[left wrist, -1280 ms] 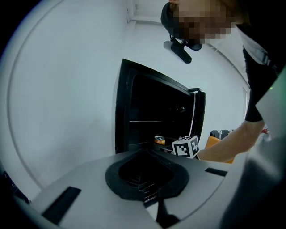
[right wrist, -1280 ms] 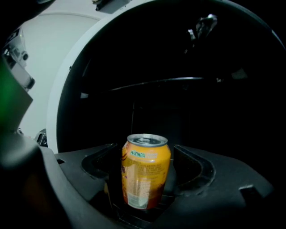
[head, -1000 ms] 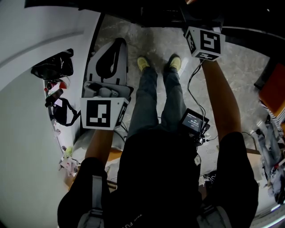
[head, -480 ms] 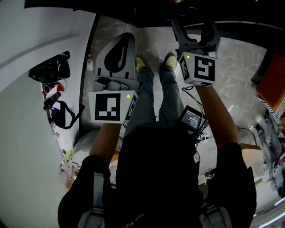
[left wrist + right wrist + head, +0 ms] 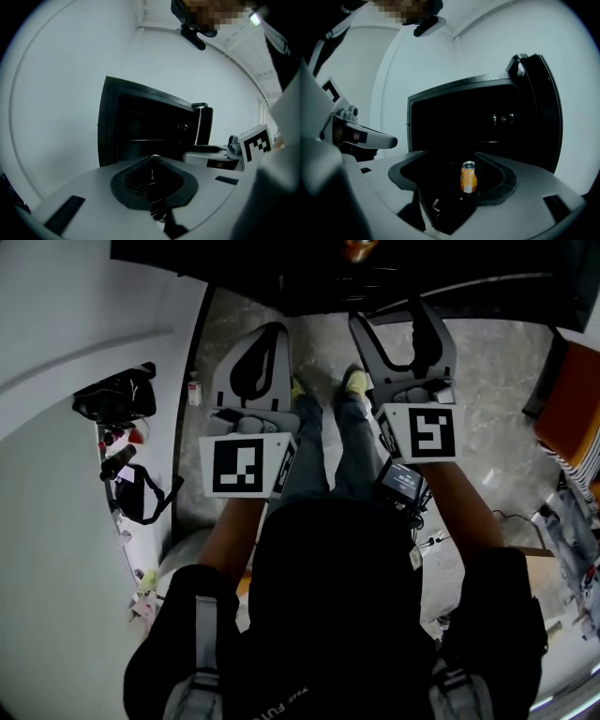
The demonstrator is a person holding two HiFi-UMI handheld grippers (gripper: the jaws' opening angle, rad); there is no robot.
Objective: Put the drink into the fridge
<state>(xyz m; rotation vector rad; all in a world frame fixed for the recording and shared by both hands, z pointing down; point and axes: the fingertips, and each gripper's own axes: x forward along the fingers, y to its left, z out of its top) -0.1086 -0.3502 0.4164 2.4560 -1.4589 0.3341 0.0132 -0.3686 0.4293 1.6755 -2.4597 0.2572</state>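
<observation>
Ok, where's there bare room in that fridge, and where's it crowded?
In the fridge only the can shows; the dark space left of it and above looks bare. Bags crowd the white surface near its edge; left of them it is free.

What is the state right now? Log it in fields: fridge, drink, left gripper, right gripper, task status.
fridge: black fridge, its door open at the right
drink: orange can, upright inside the fridge, untouched
left gripper: left gripper, jaws together, empty
right gripper: right gripper, jaws apart, just been closing a little, gripping nothing; the can stands beyond them
task status: drink looks placed; door not yet shut
</observation>
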